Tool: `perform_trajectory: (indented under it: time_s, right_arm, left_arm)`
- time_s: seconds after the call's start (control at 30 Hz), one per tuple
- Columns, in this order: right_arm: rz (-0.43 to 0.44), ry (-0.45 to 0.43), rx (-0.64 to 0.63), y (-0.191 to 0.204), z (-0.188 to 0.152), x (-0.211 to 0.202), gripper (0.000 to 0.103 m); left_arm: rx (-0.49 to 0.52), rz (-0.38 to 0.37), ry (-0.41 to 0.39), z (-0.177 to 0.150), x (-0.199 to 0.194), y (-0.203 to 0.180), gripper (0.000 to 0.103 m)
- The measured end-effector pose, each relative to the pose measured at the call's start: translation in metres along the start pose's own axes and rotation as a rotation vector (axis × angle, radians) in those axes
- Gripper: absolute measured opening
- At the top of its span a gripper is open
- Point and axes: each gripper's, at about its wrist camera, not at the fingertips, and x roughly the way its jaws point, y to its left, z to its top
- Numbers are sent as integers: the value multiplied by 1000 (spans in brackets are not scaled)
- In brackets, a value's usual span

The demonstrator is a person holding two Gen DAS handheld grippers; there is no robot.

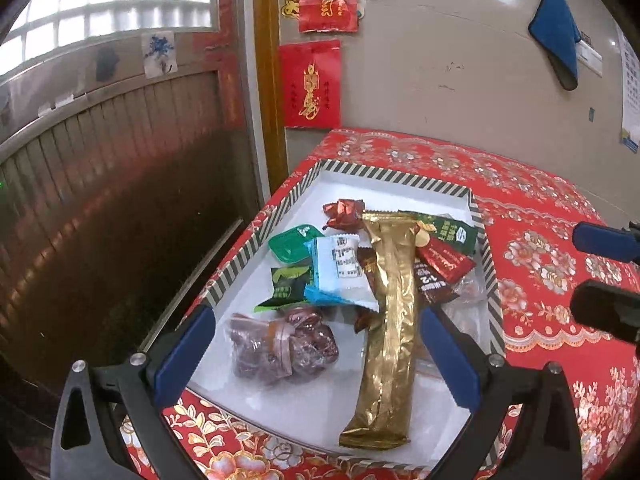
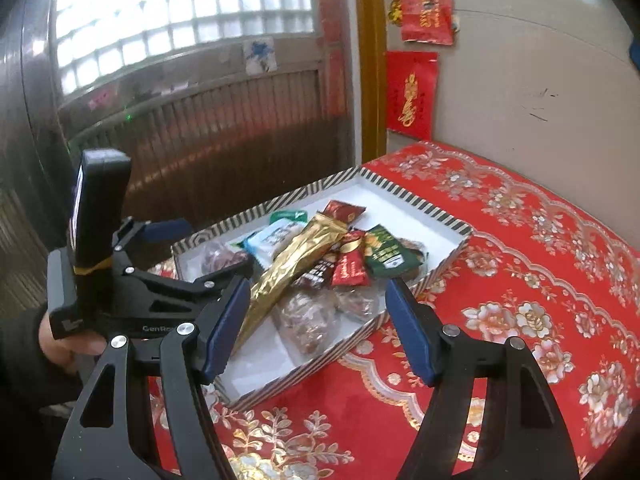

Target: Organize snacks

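Long gold packet (image 1: 390, 328) lies inside striped box (image 1: 400, 179), atop snack pile, long axis running near edge to far edge. Left gripper (image 1: 318, 354) released, jaws wide, straddling box's near end, nearer. Right gripper (image 2: 316, 326) released, empty, beside box's right edge.

The left wrist view looks forward and down between its tool's fingers (image 1: 448, 360), close over the near end of the box (image 1: 400, 182) at the table's (image 1: 540, 264) left edge. The right wrist view looks down from farther back and to the right, across the box's (image 2: 372, 322) long side. Both share the box, the red cloth and the wall behind
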Motion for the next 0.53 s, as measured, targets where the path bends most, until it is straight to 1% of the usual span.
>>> perform_trajectory:
  time_s: [0.13, 0.33, 0.43, 0.53]
  right_arm:
    - [-3, 23, -17, 8, -3, 8, 71]
    - [-8, 35, -26, 14, -3, 14, 71]
    - [-10, 39, -28, 15, -2, 15, 71]
    - [-13, 40, -30, 16, -1, 16, 71]
  left_arm:
    - [3, -13, 12, -3, 3, -2, 103]
    - [-1, -12, -7, -5, -1, -4, 103]
    - [15, -11, -25, -6, -5, -8, 103]
    - [24, -16, -19, -6, -4, -10, 103]
